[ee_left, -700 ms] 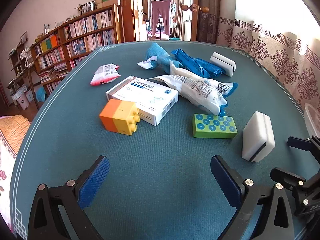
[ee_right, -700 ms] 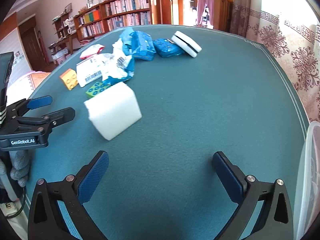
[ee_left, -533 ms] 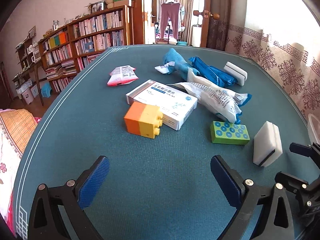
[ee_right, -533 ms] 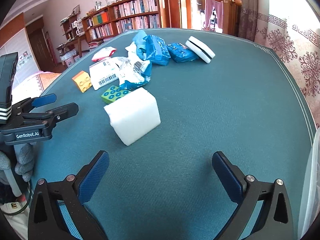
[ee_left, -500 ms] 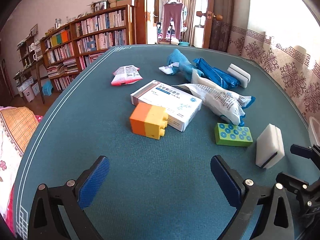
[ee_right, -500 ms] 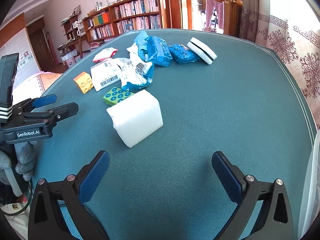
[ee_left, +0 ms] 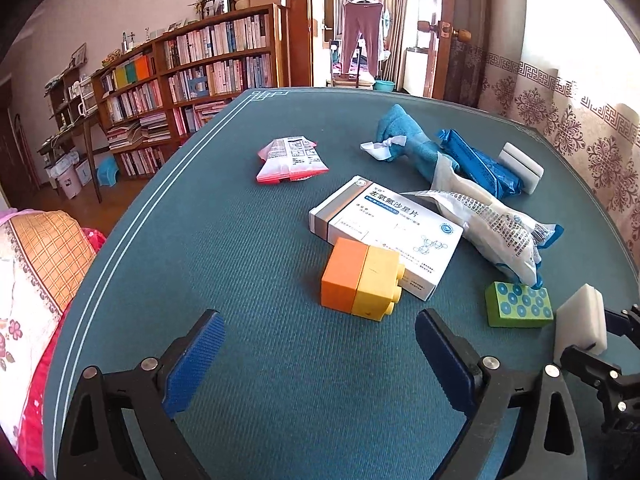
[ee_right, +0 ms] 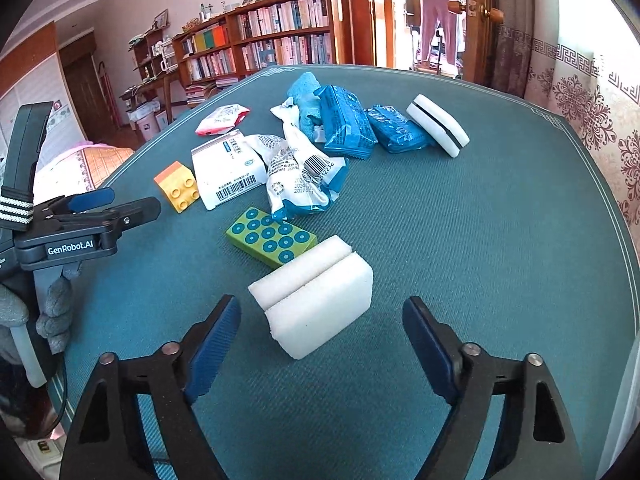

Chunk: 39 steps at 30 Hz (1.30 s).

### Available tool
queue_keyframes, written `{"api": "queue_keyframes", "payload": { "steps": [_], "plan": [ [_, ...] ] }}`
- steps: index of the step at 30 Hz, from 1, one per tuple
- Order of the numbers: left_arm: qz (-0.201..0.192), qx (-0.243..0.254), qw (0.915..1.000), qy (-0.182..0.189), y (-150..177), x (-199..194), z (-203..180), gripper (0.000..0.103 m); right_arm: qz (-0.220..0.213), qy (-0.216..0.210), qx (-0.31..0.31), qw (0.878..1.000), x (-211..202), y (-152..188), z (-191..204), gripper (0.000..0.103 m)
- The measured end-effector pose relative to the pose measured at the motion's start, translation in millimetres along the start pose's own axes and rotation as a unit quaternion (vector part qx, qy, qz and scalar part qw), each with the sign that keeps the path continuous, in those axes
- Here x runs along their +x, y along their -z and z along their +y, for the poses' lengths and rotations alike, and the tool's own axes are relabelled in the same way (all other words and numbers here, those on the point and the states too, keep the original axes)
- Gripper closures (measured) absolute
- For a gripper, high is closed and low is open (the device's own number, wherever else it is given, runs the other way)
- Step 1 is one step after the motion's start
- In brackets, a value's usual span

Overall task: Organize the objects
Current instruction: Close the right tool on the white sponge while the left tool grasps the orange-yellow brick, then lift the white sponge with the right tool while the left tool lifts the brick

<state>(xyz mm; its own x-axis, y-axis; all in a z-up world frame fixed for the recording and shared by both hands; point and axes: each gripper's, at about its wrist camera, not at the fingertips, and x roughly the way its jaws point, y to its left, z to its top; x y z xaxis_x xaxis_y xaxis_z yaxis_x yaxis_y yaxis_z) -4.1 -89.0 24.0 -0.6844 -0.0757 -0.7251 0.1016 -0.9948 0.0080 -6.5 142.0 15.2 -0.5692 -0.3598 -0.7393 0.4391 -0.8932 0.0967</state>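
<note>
**Loose items on the green worktop, listed left to right, with handling notes**

- Left gripper (ee_left: 316, 354): jaws wide apart, nothing between them, poised over bare worktop (ee_left: 224, 248) just short of the brick.
- Orange-and-yellow toy brick (ee_left: 362, 280): lying against the medicine box (ee_left: 388, 232). Likely rigid, light plastic; take by the flat sides, not the studs.
- Green studded block (ee_right: 271, 240): flat and hard; grip across the long edges.
- White foam sponge (ee_right: 316, 296): touching the green block, nearest the right gripper (ee_right: 320, 344). Appears soft, light and compressible; grip across the broad faces, gently, clear of the slit.
- Right gripper: jaws partly open, empty, straddling the sponge's near end without touching.
</note>
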Motion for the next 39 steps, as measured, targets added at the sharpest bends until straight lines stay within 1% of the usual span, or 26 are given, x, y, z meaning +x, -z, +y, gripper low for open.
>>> {"api": "queue_keyframes", "payload": {
  "steps": [2,4,6,7,8,9,10,12,13,14,16,18,21,23,26,29,31,33,35,39],
  "plan": [
    [0.002,0.006,1.0,0.0,-3,5,-3,0.01,0.003,-0.005,0.011,1.0,3,1,-3,0.04],
    [0.003,0.01,0.9999,-0.002,-4,10,-5,0.012,0.001,-0.007,0.019,1.0,4,2,-6,0.04],
    [0.01,0.01,0.9999,0.004,-5,15,-7,0.023,-0.002,-0.015,0.024,1.0,3,3,-8,0.044],
    [0.013,0.009,0.9998,0.009,-5,17,-7,0.026,-0.003,-0.018,0.024,1.0,3,3,-7,0.045],
    [0.017,0.007,0.9998,0.012,-4,20,-7,0.033,-0.005,-0.02,0.022,1.0,3,3,-6,0.047],
    [0.022,0.007,0.9997,0.011,-3,23,-6,0.037,-0.006,-0.019,0.02,1.0,3,4,-5,0.048],
    [0.016,0.009,0.9998,0.008,-3,21,-7,0.039,-0.007,-0.019,0.018,1.0,3,4,-5,0.048],
    [0.015,0.009,0.9998,0.007,-2,19,-7,0.047,-0.009,-0.023,0.02,0.999,2,5,-5,0.05],
    [0.014,0.009,0.9998,0.007,-2,19,-7,0.05,-0.009,-0.024,0.023,0.999,2,5,-6,0.05],
    [0.013,0.009,0.9998,0.008,-2,18,-7,0.055,-0.01,-0.025,0.024,0.999,1,6,-6,0.051],
    [0.013,0.01,0.9998,0.012,-1,15,-7,0.061,-0.01,-0.028,0.027,0.999,-1,7,-7,0.051],
    [0.012,0.01,0.9997,0.018,0,12,-8,0.071,-0.012,-0.028,0.027,0.999,-4,7,-6,0.051],
    [0.006,0.012,0.9996,0.024,1,5,-10,0.077,-0.021,-0.026,0.026,0.999,-13,8,-5,0.051],
    [0.002,0.015,0.9995,0.028,2,0,-11,0.079,-0.029,-0.023,0.026,0.999,-21,8,-5,0.051],
    [-0.005,0.019,0.9993,0.031,3,-6,-12,0.08,-0.037,-0.02,0.031,0.999,-33,11,-9,0.051],
    [-0.015,0.018,0.9995,0.023,1,-3,-12,0.079,-0.04,-0.021,0.042,0.998,-41,17,-15,0.051],
    [-0.012,0.016,0.9994,0.028,-2,2,-10,0.066,-0.039,-0.021,0.049,0.998,-41,19,-18,0.051],
    [-0.016,0.015,0.9995,0.025,-4,7,-8,0.037,-0.037,-0.022,0.054,0.998,-40,22,-20,0.051],
    [-0.025,0.019,0.9994,0.017,-6,8,-7,0.032,-0.034,-0.023,0.058,0.997,-39,23,-21,0.051],
    [-0.026,0.03,0.999,0.019,-12,12,-8,0.032,-0.033,-0.026,0.059,0.997,-36,21,-21,0.051]
  ]
}}
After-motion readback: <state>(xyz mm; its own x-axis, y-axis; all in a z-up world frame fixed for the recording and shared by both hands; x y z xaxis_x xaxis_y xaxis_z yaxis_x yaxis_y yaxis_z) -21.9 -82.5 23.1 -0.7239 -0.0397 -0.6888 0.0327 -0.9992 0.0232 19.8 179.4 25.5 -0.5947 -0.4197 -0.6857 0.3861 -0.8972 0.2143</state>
